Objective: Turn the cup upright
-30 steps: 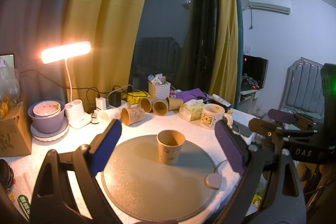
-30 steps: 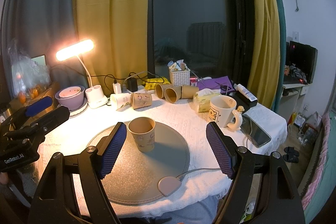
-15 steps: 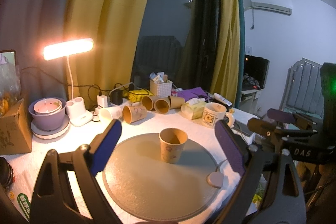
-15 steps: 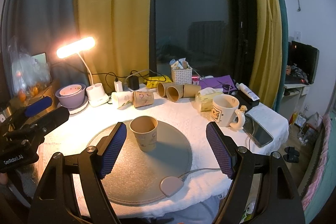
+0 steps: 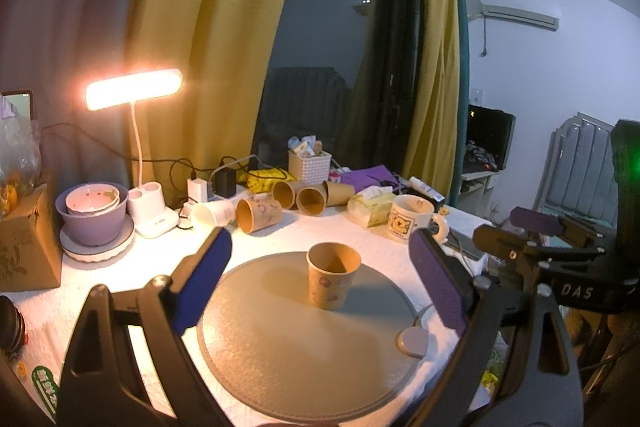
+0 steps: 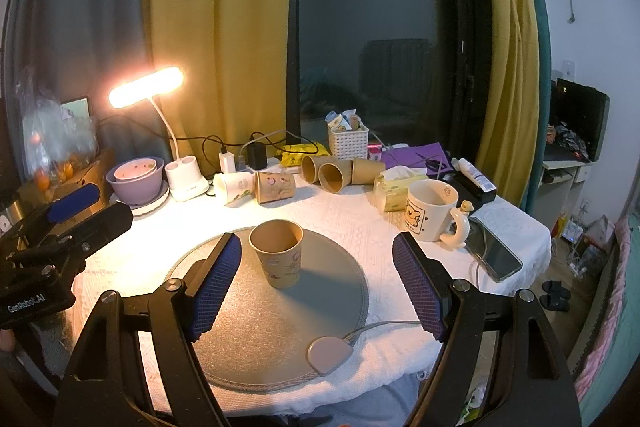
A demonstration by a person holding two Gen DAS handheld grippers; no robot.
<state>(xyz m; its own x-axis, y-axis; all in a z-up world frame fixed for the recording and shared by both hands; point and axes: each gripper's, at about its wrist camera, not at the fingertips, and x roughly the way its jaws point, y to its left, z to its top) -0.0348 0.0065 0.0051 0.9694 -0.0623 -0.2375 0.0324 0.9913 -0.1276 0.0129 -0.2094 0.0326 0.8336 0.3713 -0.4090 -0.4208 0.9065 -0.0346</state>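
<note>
Cup [image 6: 278,253] upright on mat [image 6: 256,331], both grippers' fingers spread, holding nothing

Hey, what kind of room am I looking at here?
Most likely a lived-in bedroom or dorm room at night: yellow curtains frame a dark window, a white wall air conditioner hangs high, and black slippers lie on the floor beside the cluttered white-clothed table.
</note>
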